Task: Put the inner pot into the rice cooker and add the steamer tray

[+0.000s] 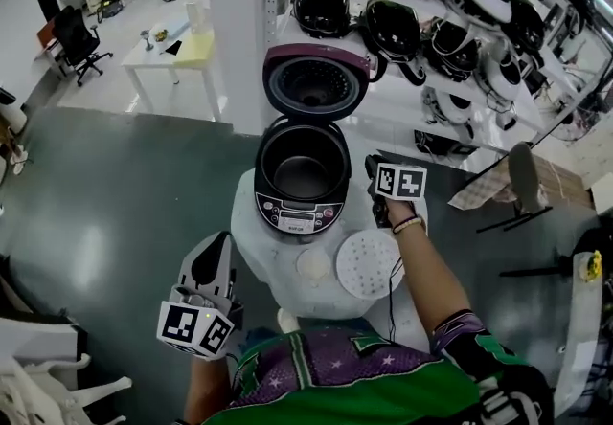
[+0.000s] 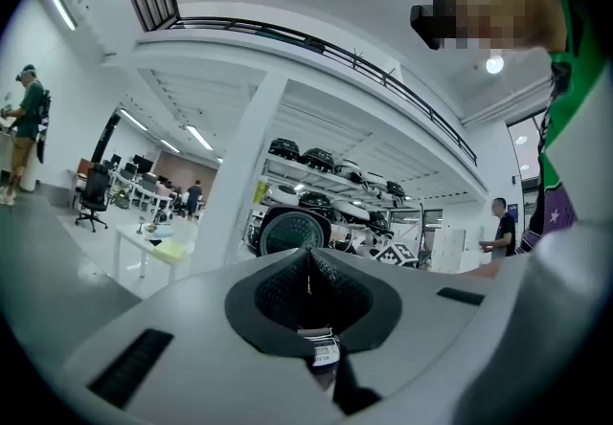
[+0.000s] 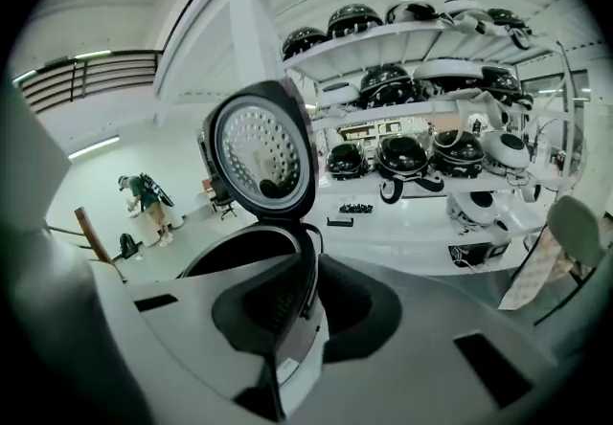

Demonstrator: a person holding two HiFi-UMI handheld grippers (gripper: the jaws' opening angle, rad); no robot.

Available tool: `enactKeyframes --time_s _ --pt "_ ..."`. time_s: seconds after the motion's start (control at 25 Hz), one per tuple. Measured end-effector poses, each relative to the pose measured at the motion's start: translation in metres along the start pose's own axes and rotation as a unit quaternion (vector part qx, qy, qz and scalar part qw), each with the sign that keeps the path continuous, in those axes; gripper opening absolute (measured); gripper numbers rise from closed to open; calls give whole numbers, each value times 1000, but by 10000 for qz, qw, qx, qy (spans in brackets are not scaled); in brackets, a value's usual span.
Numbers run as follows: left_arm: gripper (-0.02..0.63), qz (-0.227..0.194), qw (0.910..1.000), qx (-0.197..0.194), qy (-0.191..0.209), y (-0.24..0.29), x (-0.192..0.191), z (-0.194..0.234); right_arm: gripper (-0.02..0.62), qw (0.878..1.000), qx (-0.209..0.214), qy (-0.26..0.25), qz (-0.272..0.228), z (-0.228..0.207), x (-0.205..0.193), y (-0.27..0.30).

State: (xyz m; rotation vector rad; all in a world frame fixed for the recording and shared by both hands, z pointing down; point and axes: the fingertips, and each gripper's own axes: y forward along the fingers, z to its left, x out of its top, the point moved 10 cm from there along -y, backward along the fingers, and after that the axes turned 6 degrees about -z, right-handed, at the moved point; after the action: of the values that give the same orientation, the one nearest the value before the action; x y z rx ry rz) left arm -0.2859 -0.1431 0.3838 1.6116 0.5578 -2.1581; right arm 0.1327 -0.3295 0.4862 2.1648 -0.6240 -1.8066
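Left claw (image 1: 218, 243) shut, pointing level; right claw (image 1: 373, 165) narrowly parted, tilted down beside rice cooker (image 1: 299, 213)

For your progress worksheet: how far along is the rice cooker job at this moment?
Done: the inner pot appears seated in the open rice cooker. In hand: nothing; the right hand-held gripper is beside it, jaws slightly apart, the left hand-held gripper shut. Left: the steamer tray lies on the table.

The left gripper (image 1: 212, 258) is held level, jaws closed; the right gripper (image 1: 374, 167) is angled downward, jaws slightly parted.
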Motion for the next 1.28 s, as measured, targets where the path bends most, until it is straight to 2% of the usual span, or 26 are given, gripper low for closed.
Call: enactKeyframes --time_s 0.24,0.52,0.76,1.04,1.28 --pt "23 100 9982 -582 -74 25 -10 -9 58 9984 -145 8 -548 -3 -2 -74" --pt "23 201 9918 -1265 -8 54 -18 -34 40 9909 -410 41 -1278 0 -7 -162" --pt "23 133 9876 -1563 40 58 -11 -80 18 9813 -511 108 -1852 0 -9 -237" --pt "23 158 9821 -1857 286 63 -11 -154 6 9681 -258 -132 -2489 -14 -3 -326" --pt "23 186 9777 -2058 371 55 -28 -211 6 9660 65 -168 -2579 -43 -23 -382"
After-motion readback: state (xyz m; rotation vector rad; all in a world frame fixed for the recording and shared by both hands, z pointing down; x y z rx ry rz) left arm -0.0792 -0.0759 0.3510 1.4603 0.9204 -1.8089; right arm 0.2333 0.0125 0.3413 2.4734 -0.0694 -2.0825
